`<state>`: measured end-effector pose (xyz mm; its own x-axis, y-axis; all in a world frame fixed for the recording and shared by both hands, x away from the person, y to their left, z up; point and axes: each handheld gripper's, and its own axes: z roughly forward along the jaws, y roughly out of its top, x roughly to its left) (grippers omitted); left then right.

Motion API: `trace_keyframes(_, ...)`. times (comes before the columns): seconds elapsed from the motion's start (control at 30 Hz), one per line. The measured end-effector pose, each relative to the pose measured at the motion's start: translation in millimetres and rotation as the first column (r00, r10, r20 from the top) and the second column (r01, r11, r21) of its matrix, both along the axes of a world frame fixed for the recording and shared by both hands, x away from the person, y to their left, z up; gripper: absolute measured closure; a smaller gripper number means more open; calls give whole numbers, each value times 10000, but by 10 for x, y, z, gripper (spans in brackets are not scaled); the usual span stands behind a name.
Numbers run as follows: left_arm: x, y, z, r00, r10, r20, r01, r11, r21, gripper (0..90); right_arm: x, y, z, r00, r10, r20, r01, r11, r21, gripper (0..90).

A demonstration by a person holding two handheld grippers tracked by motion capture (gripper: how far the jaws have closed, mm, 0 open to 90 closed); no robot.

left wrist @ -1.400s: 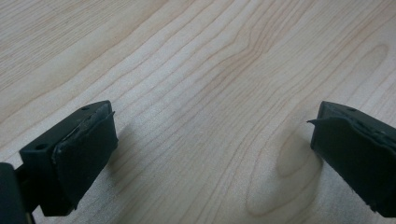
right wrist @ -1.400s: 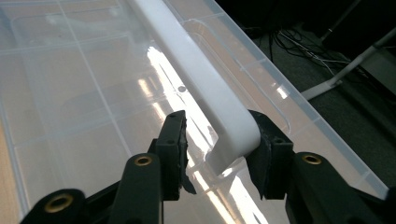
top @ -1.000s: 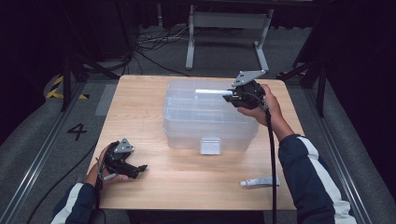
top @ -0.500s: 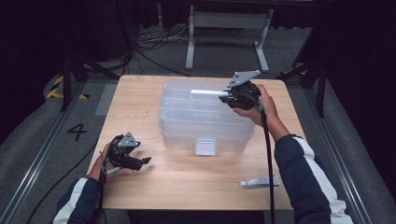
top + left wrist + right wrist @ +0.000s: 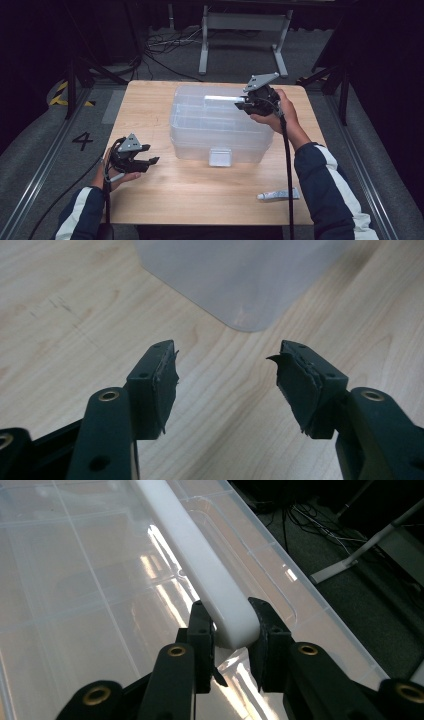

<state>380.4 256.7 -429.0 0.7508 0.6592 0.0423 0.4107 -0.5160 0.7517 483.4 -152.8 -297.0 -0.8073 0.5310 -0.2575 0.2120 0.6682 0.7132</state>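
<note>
A clear plastic lidded box (image 5: 200, 131) stands in the middle of the wooden table (image 5: 150, 105). My right gripper (image 5: 241, 103) hovers over its far right part, shut on the end of a long white bar (image 5: 222, 99) that lies level above the lid. The right gripper view shows both pads of that gripper (image 5: 230, 625) pressed on the white bar (image 5: 200, 565) over the lid (image 5: 75, 580). My left gripper (image 5: 150, 163) is held above the table's front left, open. Its jaws have just been closing, with nothing between them (image 5: 225, 370). The box corner (image 5: 240, 280) lies ahead of it.
A small grey tube (image 5: 278, 194) lies near the table's front right edge. A white latch (image 5: 220, 156) sits on the box's front wall. Metal stand legs (image 5: 240, 22) and cables lie on the floor behind the table. Rails run along both sides.
The left gripper has risen off the table and its jaws have narrowed. The right gripper and the white bar have stayed in place.
</note>
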Motion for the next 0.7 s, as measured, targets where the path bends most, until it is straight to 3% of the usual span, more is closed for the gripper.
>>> trace_keyframes(0.2, 45, 14, 105, 9998, 146, 140, -146, 9999, -46, 488, 24, -5, 22, 10000, -41, -86, 42, 10000, 54, 740)
trace_keyframes(0.4, 88, -88, 220, 9985, -159, 525, 169, 9997, -177, 543, 32, 0, 34, 9999, -40, -137, 40, 10000, 28, 740)
trace_keyframes(0.57, 124, -128, 271, 9980, -198, 595, 221, 9990, -395, 601, 54, -8, 49, 9997, -67, -219, 70, 9999, 133, 739)
trace_keyframes(0.7, 128, -164, 288, 9973, -312, 670, 334, 9989, -325, 632, 60, -8, 54, 9996, -39, -271, 42, 9999, 112, 739)
